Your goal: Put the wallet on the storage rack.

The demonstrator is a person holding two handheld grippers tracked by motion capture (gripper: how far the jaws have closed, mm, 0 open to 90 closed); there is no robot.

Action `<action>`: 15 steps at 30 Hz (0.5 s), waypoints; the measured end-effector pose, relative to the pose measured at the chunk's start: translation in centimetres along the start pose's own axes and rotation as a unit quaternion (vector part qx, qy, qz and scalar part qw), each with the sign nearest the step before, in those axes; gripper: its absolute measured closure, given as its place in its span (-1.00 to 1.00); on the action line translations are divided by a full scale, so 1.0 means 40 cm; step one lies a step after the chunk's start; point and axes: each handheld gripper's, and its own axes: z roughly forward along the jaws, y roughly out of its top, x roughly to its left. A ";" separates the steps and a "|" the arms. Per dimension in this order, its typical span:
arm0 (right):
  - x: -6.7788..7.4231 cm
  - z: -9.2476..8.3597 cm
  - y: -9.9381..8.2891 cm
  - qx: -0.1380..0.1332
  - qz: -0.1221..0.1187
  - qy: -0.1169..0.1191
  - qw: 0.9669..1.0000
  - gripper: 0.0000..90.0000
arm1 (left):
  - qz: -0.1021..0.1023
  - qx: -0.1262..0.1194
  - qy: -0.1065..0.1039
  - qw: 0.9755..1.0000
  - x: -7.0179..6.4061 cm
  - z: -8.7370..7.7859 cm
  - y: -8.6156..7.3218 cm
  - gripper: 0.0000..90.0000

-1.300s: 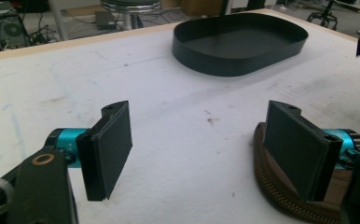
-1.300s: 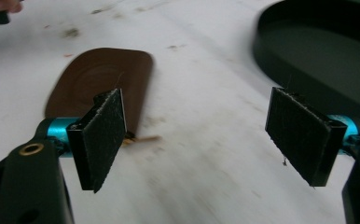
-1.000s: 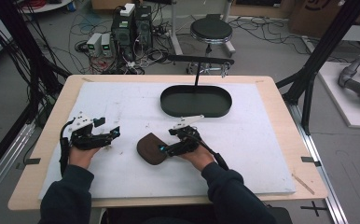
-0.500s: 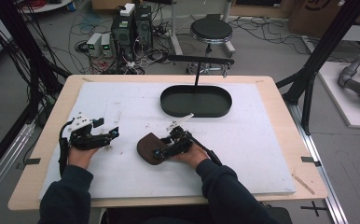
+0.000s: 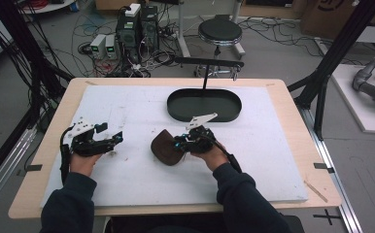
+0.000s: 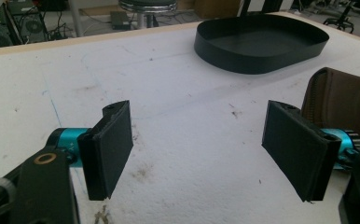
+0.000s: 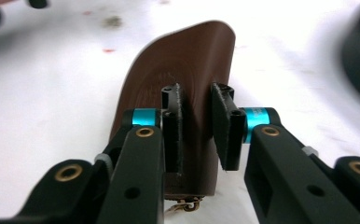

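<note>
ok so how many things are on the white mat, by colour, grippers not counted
black: 1, the oval tray
brown: 1, the leather pouch, pinched by the right gripper
total: 2

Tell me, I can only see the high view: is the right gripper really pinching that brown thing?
Observer: Yes. In the right gripper view the right gripper has its jaws closed on the raised edge of the brown pouch.
Operator: Is the pouch flat?
Observer: No, it curves upward, and a small metal chain hangs at its near end.
Operator: What about the other gripper?
Observer: The left gripper is wide open with nothing between its jaws, just the white mat.
Operator: Is the black tray holding anything?
Observer: From the left gripper view the black tray looks empty inside.
</note>
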 end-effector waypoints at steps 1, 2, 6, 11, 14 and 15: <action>-0.007 -0.013 0.000 -0.002 0.000 -0.010 1.000 0.75 | -0.001 0.001 -0.001 1.000 0.001 0.000 0.000 -0.46; -0.014 -0.025 0.001 -0.003 -0.002 -0.023 1.000 0.76 | -0.001 0.000 -0.001 1.000 0.002 0.000 0.000 -0.46; -0.037 -0.073 0.001 -0.003 -0.010 -0.071 0.997 0.80 | -0.005 -0.003 -0.003 1.000 0.002 0.001 0.000 -0.46; -0.054 -0.107 -0.005 -0.005 -0.012 -0.106 0.994 0.82 | -0.006 -0.005 -0.003 1.000 0.001 0.001 0.000 -0.45; -0.053 -0.118 -0.004 -0.007 -0.021 -0.128 0.991 0.82 | -0.005 -0.006 -0.003 1.000 0.001 0.001 0.000 -0.45; -0.049 -0.117 -0.004 -0.005 -0.028 -0.134 0.991 0.82 | -0.006 -0.006 -0.003 1.000 0.001 0.000 0.000 -0.45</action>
